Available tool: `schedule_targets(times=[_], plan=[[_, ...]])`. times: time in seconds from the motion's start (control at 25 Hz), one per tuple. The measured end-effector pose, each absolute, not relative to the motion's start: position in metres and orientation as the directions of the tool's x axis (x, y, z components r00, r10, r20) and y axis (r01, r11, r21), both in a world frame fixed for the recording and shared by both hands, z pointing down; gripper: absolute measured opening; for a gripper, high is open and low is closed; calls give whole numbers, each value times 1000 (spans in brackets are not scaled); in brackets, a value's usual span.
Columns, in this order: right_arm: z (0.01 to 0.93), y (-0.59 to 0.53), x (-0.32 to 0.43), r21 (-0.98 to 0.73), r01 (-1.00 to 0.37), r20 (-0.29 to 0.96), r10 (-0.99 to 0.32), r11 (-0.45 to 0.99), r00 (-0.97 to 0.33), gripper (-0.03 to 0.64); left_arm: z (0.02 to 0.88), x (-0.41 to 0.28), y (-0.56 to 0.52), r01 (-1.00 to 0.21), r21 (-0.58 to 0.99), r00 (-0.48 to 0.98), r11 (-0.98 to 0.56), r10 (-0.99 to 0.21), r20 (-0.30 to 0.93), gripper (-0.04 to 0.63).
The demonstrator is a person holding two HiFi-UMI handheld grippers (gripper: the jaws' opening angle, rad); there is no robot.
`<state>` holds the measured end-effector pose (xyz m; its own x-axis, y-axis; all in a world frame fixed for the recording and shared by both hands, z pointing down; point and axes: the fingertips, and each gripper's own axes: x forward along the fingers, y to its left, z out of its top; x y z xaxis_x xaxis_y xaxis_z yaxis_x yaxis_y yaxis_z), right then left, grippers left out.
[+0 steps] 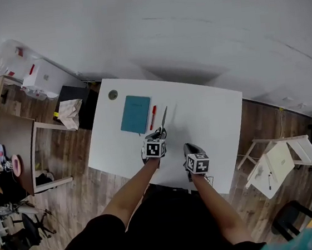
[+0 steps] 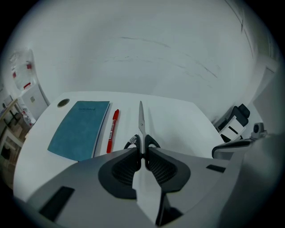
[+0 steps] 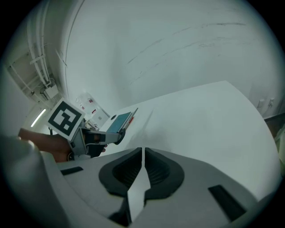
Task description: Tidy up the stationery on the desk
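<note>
- Far-left corner of the white desk (image 1: 205, 116): a small dark round disc (image 1: 113, 94). Too small to tell what it is.
- Right of the disc lies a teal notebook (image 1: 136, 114), flat and closed, with its long side running away from the person.
- Just beside the notebook's right edge is a red pen (image 1: 153, 117), parallel to it. Whether the two touch cannot be told.
- Next right are the scissors (image 1: 163, 119), blades together, tip pointing to the far edge. They lie roughly parallel to the pen with a strip of bare desk between.
- Left gripper (image 1: 158, 138) sits at the near end of the scissors. In its own view the left gripper (image 2: 142, 153) has its jaws pinching the scissors (image 2: 141, 120) near the pivot, a black handle loop showing on each side of the jaw tips. The blade runs straight out ahead, with the pen (image 2: 112, 130) and notebook (image 2: 80, 129) to its left. Scissors resting on the desk or just off it — cannot tell.
- Right gripper (image 1: 187, 147) is near the left one, over bare desk toward the near edge and apart from all the stationery. In its own view the right gripper (image 3: 142, 153) shows its jaws pressed together — nothing between them.
- Right of the desk, on the wood floor: a white stool (image 1: 277, 161).
</note>
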<state>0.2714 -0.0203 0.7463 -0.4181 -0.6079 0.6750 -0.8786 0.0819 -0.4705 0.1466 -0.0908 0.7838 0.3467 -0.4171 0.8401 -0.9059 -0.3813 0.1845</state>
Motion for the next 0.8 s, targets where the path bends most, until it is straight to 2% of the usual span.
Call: schedule_targets(times=[0.16, 0.8], plan=[[746, -21, 258, -442, -889, 678, -603, 124, -421, 44, 795, 148, -107, -911, 176, 331, -373, -408, 851, 83], [751, -16, 250, -442, -886, 701, -564, 137, -437, 44, 820, 143, -107, -950, 163, 249, -266, -335, 909, 84]])
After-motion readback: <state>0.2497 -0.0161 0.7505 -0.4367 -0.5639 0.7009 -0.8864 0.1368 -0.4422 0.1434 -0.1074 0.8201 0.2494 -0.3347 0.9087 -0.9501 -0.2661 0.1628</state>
